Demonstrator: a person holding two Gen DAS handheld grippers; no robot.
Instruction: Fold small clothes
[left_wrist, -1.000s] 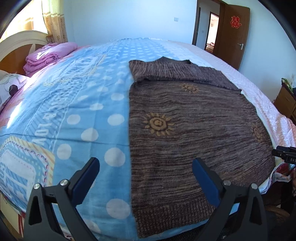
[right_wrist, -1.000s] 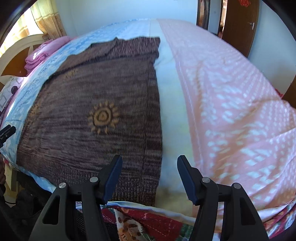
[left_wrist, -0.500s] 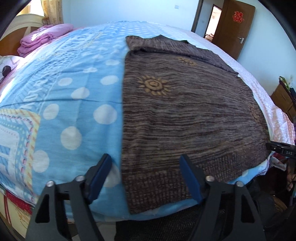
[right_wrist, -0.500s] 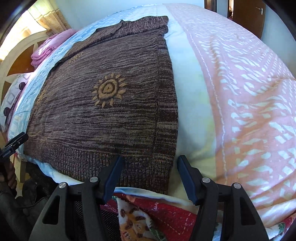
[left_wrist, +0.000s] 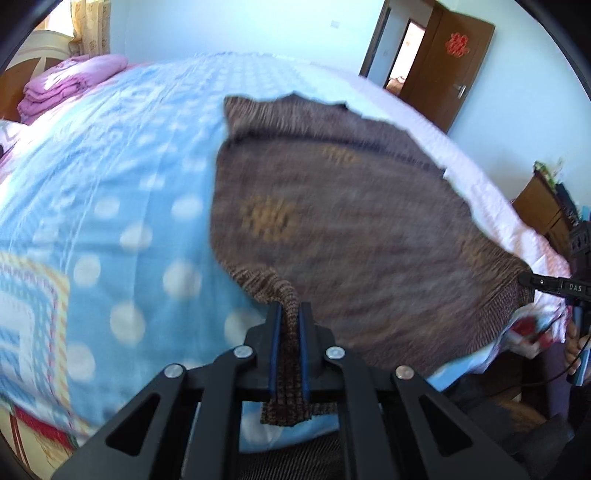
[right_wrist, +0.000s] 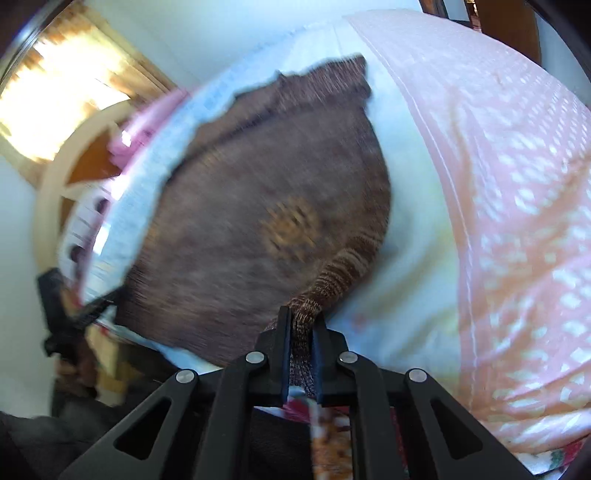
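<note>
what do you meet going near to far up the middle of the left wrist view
black left gripper shut on the ribbed hem → brown knit sweater with orange sun motifs → blue polka-dot bedspread → pale blue wall

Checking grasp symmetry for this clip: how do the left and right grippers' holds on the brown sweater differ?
The left gripper pinches the hem corner over the blue dotted sheet; the right gripper pinches the opposite corner beside the pink quilt. A ribbed tail hangs below the left fingers; less shows at the right. Both are shut on the brown sweater, lifting its corners.
</note>
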